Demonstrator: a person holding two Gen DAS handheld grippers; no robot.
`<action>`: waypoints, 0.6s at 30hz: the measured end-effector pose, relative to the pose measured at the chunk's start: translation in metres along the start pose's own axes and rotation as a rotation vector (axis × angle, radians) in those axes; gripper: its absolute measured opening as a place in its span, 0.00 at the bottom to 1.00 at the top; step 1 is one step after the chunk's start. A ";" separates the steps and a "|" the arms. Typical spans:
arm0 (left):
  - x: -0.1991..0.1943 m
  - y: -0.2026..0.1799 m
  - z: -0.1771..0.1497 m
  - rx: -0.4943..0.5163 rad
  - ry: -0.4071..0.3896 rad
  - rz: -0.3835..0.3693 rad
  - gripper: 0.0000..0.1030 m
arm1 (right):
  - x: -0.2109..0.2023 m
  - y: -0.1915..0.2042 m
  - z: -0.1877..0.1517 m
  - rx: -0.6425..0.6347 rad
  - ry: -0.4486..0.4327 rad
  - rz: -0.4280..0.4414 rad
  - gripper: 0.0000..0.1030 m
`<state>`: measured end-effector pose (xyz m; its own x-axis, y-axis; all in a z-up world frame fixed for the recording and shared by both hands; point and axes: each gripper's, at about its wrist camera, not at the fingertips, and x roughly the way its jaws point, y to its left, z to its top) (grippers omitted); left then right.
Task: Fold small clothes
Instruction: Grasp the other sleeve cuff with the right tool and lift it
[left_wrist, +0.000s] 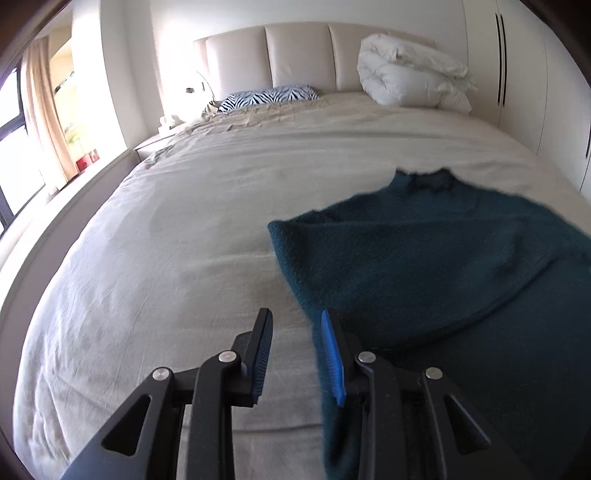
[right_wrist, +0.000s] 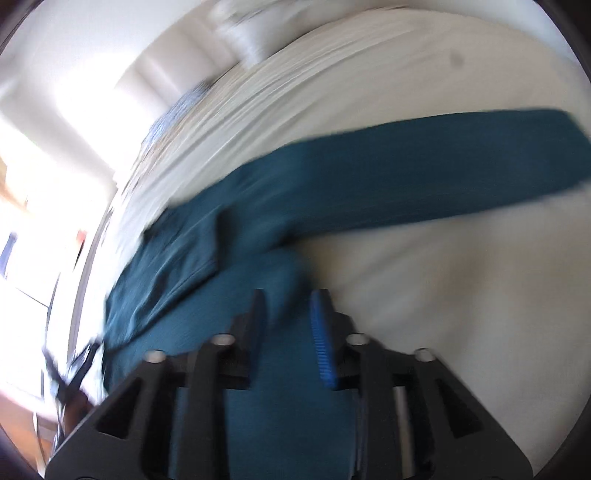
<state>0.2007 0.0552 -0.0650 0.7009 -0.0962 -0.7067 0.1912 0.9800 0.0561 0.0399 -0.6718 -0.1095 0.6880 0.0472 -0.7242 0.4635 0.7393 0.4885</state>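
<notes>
A dark teal knit sweater (left_wrist: 424, 266) lies on the beige bed sheet (left_wrist: 166, 240), neck opening toward the headboard, one sleeve folded over the body. My left gripper (left_wrist: 295, 325) is open and empty over the sweater's left edge. In the blurred right wrist view the sweater (right_wrist: 229, 258) lies with its other sleeve (right_wrist: 424, 173) stretched out to the right. My right gripper (right_wrist: 288, 306) is open just above the sweater's body, with nothing between the fingers.
A white duvet bundle (left_wrist: 413, 74) and a zebra-print pillow (left_wrist: 269, 96) lie by the padded headboard (left_wrist: 295, 55). A window with curtains (left_wrist: 40, 110) is at the left, wardrobe doors (left_wrist: 517, 74) at the right.
</notes>
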 end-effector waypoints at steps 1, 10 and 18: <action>-0.008 -0.003 0.000 -0.016 -0.009 -0.018 0.41 | -0.010 -0.019 0.003 0.051 -0.038 -0.018 0.72; -0.022 -0.050 0.019 -0.189 -0.012 -0.361 0.78 | -0.054 -0.189 0.031 0.541 -0.232 0.063 0.69; -0.007 -0.082 0.012 -0.256 0.080 -0.474 0.78 | -0.027 -0.232 0.059 0.675 -0.247 0.138 0.52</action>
<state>0.1880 -0.0268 -0.0564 0.5223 -0.5340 -0.6648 0.2932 0.8446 -0.4480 -0.0534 -0.8841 -0.1747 0.8340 -0.1017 -0.5423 0.5518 0.1589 0.8187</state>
